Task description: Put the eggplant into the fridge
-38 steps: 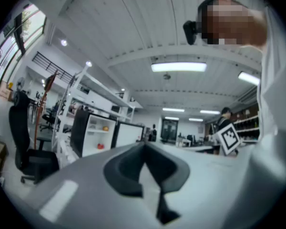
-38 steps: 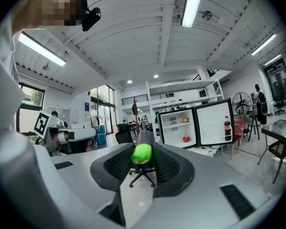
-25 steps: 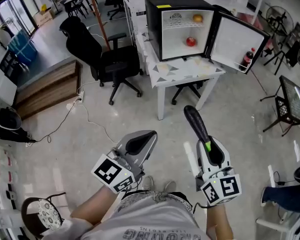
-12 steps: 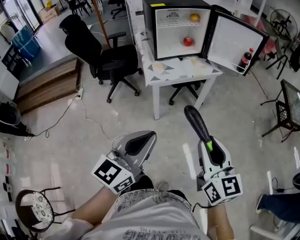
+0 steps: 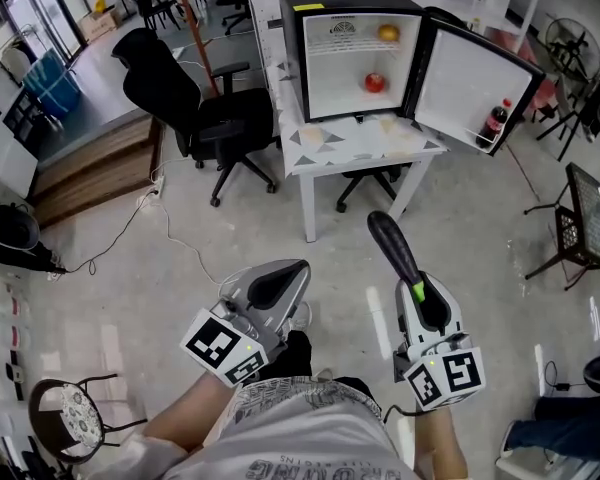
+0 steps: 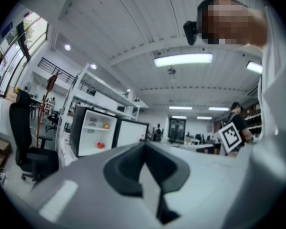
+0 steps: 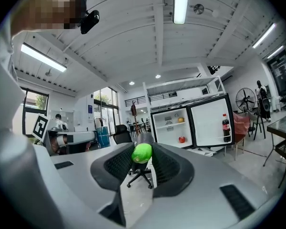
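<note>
A dark purple eggplant [image 5: 392, 246] with a green stem end sticks out forward from my right gripper [image 5: 418, 290], whose pads are shut on the stem end. In the right gripper view the green stem [image 7: 142, 152] sits between the pads of that gripper [image 7: 144, 162]. My left gripper [image 5: 296, 271] is held beside it, jaws together and nothing in them; its own view shows the gripper [image 6: 144, 149] the same way. The black fridge [image 5: 360, 48] stands ahead on a white table [image 5: 360, 146], its door [image 5: 475, 73] swung open to the right.
Inside the fridge are a red fruit [image 5: 375, 82] and an orange one [image 5: 388, 33]; a cola bottle [image 5: 494, 123] stands in the door. A black office chair [image 5: 195, 103] is left of the table. A cable [image 5: 170, 233] runs over the floor, and a wire stand [image 5: 590, 208] is at the right.
The table and fridge have drawn nearer and sit lower in the head view as the person walks toward them. Both grippers keep their pose, the eggplant still held in the right one.
</note>
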`<state>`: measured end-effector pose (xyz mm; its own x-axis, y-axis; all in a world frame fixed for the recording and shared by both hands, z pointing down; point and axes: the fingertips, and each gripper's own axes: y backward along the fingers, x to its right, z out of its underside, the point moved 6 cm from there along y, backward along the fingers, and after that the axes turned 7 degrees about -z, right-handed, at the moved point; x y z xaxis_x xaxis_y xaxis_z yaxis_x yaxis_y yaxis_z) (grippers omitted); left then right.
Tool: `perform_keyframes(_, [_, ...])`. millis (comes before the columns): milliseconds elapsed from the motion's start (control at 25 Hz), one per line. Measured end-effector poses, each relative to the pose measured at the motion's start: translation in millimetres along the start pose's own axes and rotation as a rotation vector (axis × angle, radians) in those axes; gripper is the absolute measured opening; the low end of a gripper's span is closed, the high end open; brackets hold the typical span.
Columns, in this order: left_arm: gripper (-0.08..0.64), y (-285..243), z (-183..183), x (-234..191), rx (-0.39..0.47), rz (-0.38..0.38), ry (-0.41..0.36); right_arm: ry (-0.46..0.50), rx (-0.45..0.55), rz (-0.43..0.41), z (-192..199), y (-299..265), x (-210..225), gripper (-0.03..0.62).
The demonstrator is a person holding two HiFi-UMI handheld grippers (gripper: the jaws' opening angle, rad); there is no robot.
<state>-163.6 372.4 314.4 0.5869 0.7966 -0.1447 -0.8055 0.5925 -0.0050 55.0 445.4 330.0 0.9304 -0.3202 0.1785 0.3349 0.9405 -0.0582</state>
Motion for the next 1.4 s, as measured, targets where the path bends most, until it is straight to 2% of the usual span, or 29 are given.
perform_keyframes(360, [0.006,-46,11,-47,-0.029,0.0,0.018,-0.014,-0.023,0.007,6,-56,32,0.112])
perform_keyframes(960, [0.006,-153,7,-162,-0.099,0.052,0.045,-0.051,-0.089,0.062,0,-183,90,0.112])
perform_keyframes(1400, [0.006,-210,-2,-243,-0.124,0.078,0.068,-0.057,-0.12,0.097,-10,-268,117,0.112])
